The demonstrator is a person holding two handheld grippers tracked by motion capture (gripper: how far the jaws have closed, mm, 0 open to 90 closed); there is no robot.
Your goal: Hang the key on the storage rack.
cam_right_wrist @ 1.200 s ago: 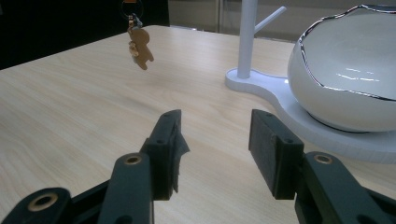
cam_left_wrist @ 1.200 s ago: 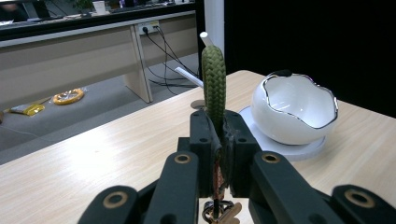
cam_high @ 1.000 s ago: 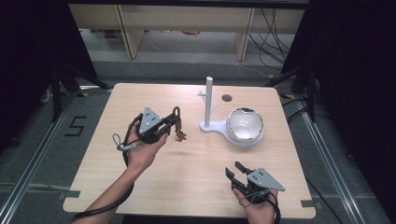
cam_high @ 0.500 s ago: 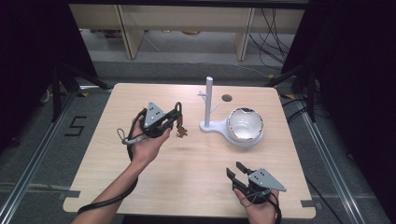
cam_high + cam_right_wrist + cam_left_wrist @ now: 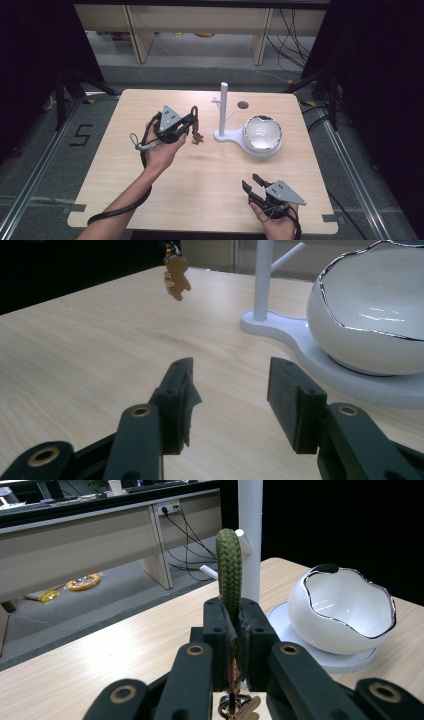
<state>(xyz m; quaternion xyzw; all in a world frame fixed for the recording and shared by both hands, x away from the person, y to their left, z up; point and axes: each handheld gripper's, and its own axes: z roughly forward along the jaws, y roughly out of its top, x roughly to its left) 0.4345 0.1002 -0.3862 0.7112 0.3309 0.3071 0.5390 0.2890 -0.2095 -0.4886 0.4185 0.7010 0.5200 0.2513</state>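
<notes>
Green cord: a braided loop (image 5: 229,575) stands up from between the black jaws of the left gripper (image 5: 186,121), which is clenched on it near its lower end.
Left gripper grip: the jaws are pressed together on the cord, and a metal ring with a small brown charm (image 5: 197,137) hangs below them, free in the air above the table (image 5: 125,165).
Place of the keychain: it is held just beside the white stand (image 5: 223,109), on the side of the person, and the loop top is near the short pegs (image 5: 243,541) of the post.
Step in hand: I judge that the loop is to be hung on one peg of the stand.
How to do it well: keep the loop upright and open toward the peg, bring it over the peg tip from above and outside, then lower it until the cord sits on the peg before letting go. The grip is low on the cord, so the loop top has room to pass over the peg.
Risk: the swinging charm may hit the post, and a push on the post can shift the base.
White bowl (image 5: 262,134): it sits on the same base, beside the post, apart from the keychain.
Right gripper (image 5: 256,185): it is released, with jaws spread and nothing between them, resting low near the table edge by the person, well apart from the stand.
</notes>
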